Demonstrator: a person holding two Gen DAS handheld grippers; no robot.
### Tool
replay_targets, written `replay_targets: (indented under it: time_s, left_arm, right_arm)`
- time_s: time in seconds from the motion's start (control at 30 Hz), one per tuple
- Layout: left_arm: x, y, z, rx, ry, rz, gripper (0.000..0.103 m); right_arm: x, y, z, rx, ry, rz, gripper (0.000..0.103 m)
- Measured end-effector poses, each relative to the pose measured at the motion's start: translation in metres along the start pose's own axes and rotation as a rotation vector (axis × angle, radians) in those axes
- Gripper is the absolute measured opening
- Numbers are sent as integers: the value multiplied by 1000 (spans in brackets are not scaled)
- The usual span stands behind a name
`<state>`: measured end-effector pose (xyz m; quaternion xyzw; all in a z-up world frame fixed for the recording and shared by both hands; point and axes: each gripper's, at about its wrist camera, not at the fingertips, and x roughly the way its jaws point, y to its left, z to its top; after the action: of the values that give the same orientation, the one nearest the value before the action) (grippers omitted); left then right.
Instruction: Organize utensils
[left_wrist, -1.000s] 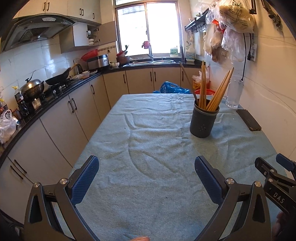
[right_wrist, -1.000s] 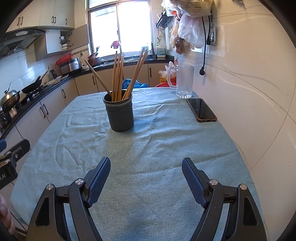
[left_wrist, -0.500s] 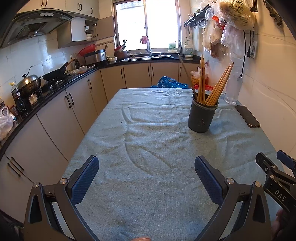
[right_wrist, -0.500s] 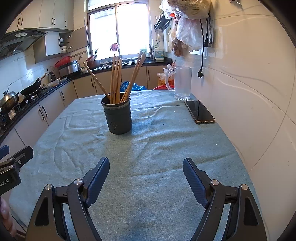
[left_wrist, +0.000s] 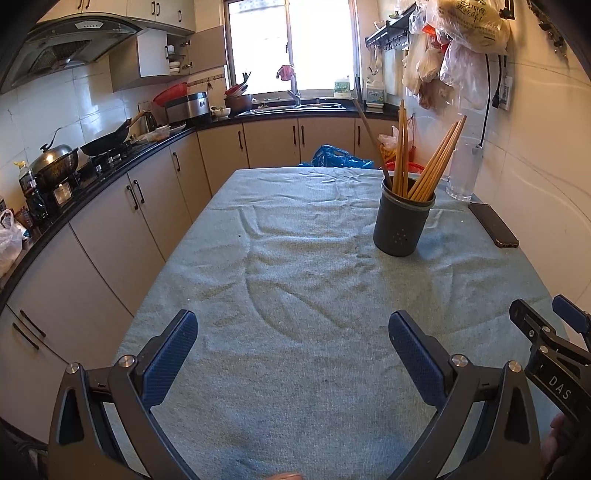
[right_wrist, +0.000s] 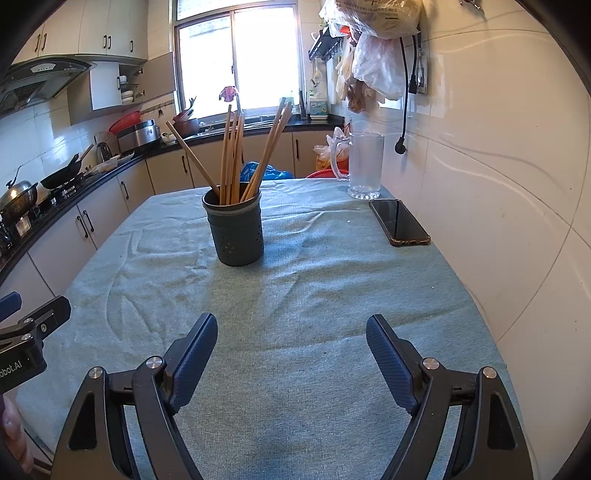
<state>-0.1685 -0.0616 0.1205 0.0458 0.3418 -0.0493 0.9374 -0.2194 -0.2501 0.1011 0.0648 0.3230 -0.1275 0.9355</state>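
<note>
A dark grey utensil holder (left_wrist: 402, 225) stands upright on the table covered with a blue-green cloth (left_wrist: 295, 288). It also shows in the right wrist view (right_wrist: 235, 232). Several wooden chopsticks (left_wrist: 424, 162) stand in it, fanned out (right_wrist: 236, 155). My left gripper (left_wrist: 291, 332) is open and empty above the near part of the table. My right gripper (right_wrist: 291, 336) is open and empty, to the right of the left one. Both are well short of the holder.
A black phone (right_wrist: 399, 221) lies near the right wall, beside a clear glass mug (right_wrist: 364, 166). Kitchen counters with a wok (left_wrist: 107, 142) and pot (left_wrist: 55, 162) run along the left. A white tiled wall (right_wrist: 498, 184) borders the table's right side.
Both grippers have drawn back and risen slightly, so the holder looks a little farther away. Both stay open and empty.
</note>
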Motion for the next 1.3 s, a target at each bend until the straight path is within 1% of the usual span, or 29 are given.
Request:
replay_targets:
  time_s: [1.3]
  left_arm:
    - [23,-6,-5,19,64,-29,103]
  right_arm:
    - [20,-4,-4,17,16,-7,89]
